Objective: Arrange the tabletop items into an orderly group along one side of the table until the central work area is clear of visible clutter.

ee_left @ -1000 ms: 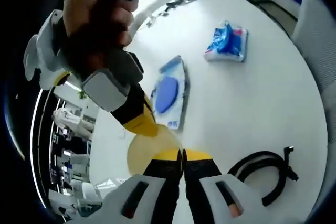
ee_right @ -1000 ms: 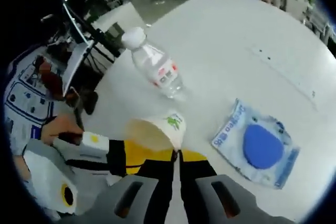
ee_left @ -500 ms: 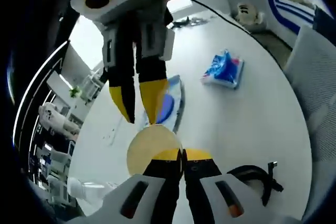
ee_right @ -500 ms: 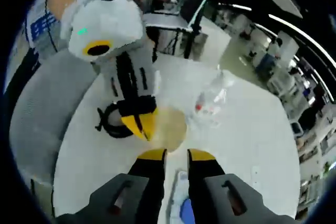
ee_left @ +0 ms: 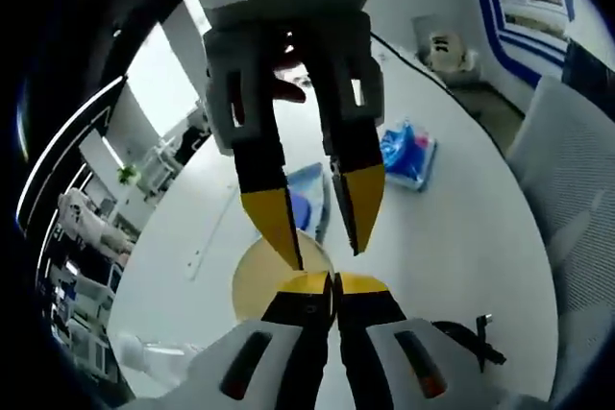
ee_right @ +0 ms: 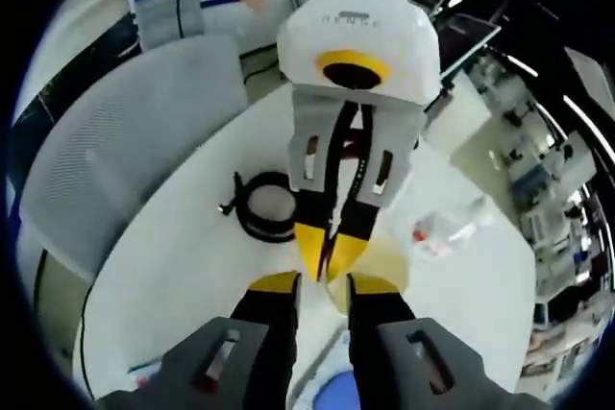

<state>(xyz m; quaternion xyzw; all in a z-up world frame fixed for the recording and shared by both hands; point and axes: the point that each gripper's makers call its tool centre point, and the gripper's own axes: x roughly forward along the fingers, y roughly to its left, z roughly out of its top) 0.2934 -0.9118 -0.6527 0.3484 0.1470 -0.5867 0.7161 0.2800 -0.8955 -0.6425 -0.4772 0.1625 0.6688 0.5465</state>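
1. Left gripper (ee_left: 333, 280) pinched tight on the rim of a yellowish paper cup (ee_left: 264, 280), jaws together with only the thin wall between them, cup lifted above the white worktop (ee_left: 452, 228).
2. Right gripper (ee_right: 322, 283) facing the left one nose to nose, jaws spread a little, with the cup rim (ee_right: 389, 271) just past their tips; nothing gripped yet.
3. In the left gripper view, right gripper (ee_left: 322, 228) pointing down at the cup, one tip over the rim, the other beside it.
4. Elsewhere on the worktop: a flat packet with a blue disc (ee_left: 306, 201), a crumpled blue wrapper (ee_left: 408, 153), a coiled black cable (ee_right: 264, 204) and a clear water bottle (ee_right: 447, 230) lying on its side, all spread apart.
5. Step in hand, judged: passing the cup from left to right, or steadying it, before parking it at one side.
6. Next move calls for closing the right jaws on the rim before loosening the left, gently, since a paper wall crumples easily.
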